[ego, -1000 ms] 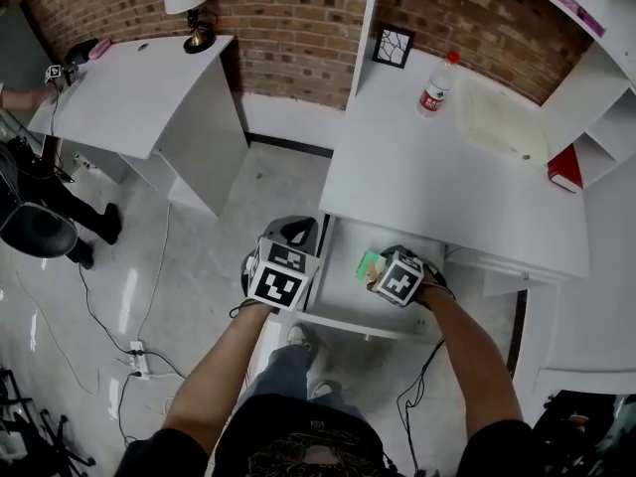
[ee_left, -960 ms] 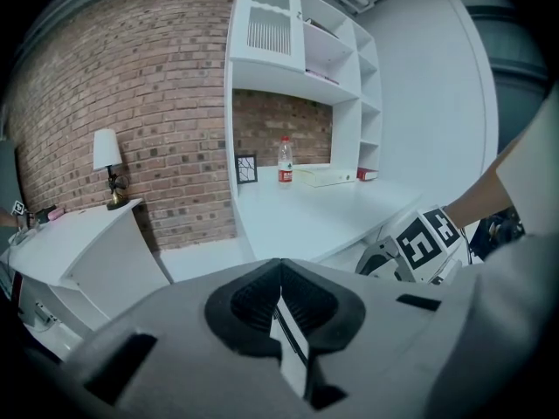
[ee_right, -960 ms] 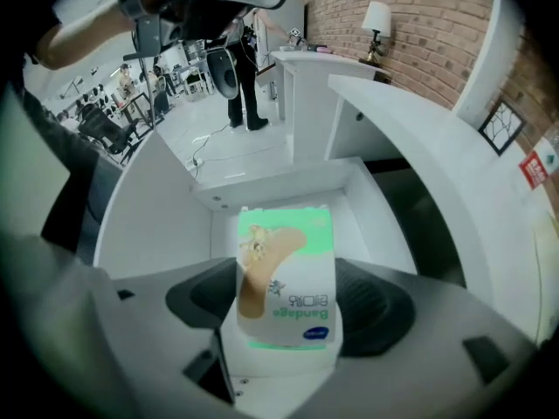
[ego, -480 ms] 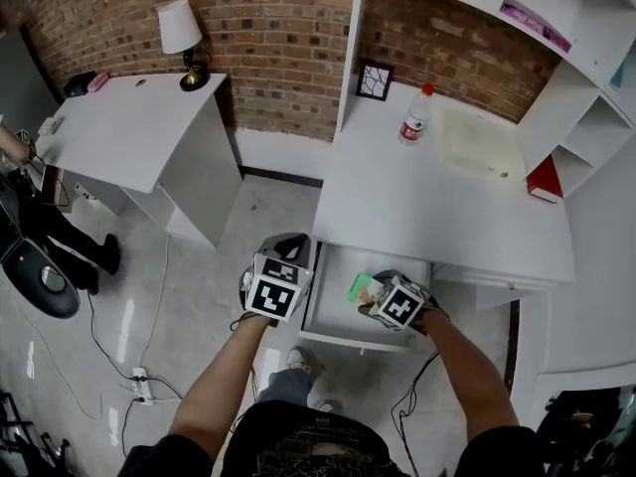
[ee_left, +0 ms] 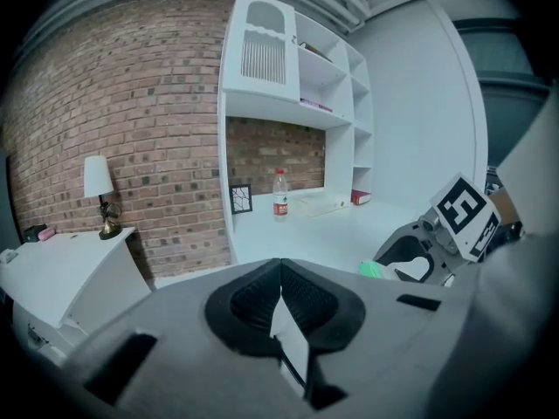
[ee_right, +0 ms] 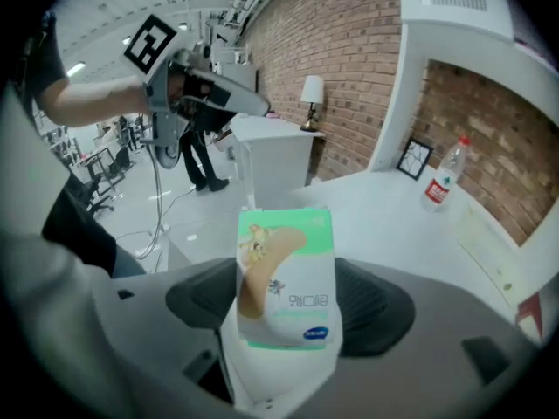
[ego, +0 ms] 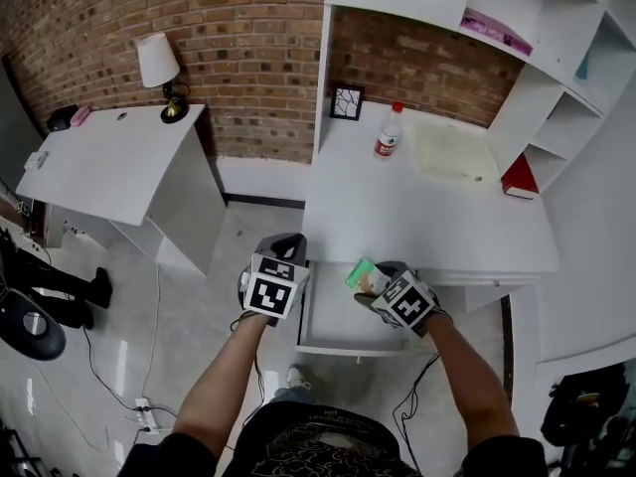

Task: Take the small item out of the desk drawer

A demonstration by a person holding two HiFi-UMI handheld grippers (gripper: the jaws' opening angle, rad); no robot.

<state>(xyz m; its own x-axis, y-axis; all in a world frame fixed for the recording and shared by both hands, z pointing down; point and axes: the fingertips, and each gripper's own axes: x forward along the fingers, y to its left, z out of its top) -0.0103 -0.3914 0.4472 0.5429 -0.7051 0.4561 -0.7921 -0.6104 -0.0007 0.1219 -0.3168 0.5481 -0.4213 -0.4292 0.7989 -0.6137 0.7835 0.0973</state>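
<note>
Box (ee_right: 284, 278) sat pinched between the right gripper's (ego: 370, 280) fingers, angled downward over the open drawer (ego: 333, 323); left gripper (ego: 286, 245) hovered alongside, fingers pressed together.

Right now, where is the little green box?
In the head view, the box is clamped in the right gripper, above the open drawer of the desk.
</note>
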